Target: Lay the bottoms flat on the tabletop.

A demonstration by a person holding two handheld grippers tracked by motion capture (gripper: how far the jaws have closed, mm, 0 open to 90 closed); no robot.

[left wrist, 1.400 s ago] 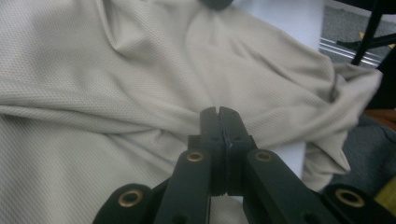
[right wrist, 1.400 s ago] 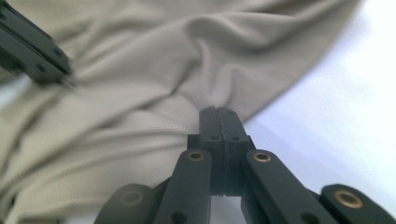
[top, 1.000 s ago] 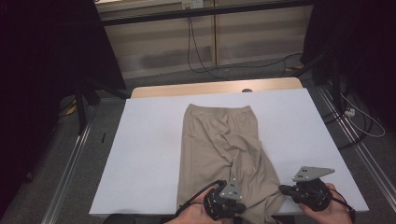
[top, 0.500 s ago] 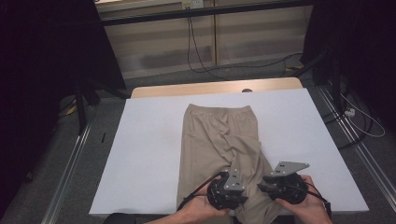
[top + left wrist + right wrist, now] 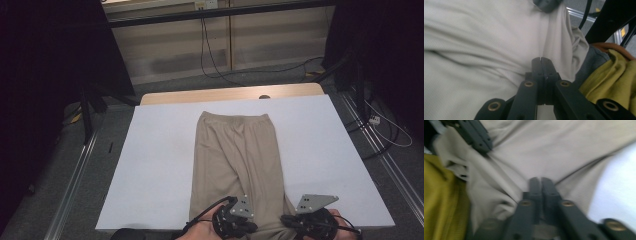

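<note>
Starting at the left, the white bench (image 5: 150,165) is bare out to its edge. The trousers (image 5: 235,160) lie flat down its middle, waistband at the far end and leg hems at the near edge, where both hands are working.

The left hand-held gripper (image 5: 540,60) sits over the near end of the left leg. Its jaws are pressed together and its tip is against the cloth. I can't see a fold between them, so it may have closed on nothing. If it lifts now, that corner would probably stay on the bench while the other side rises, and the leg would twist.

Close beside it to the right, the right hand-held gripper (image 5: 540,180) is over the right leg's hem, near where beige cloth meets white bench. Its jaws have just been closing and are all but together, with only a narrow slit left. The right gripper view is blurred, and I can't tell whether any cloth is caught in that slit. A shallow pinch on fabric this thin and slippery could slide out partway through a pull.

In my judgement there are other risks:
- The two tools are close together, so they could knock into each other, or both could bunch the same ridge of cloth.
- A grip could take only the top layer, leaving the lower one behind and the fold crooked.
- The yellow garment (image 5: 614,75) at the bench's near edge lies right beside the hems, so it could get caught in a bite or dragged along.
</note>
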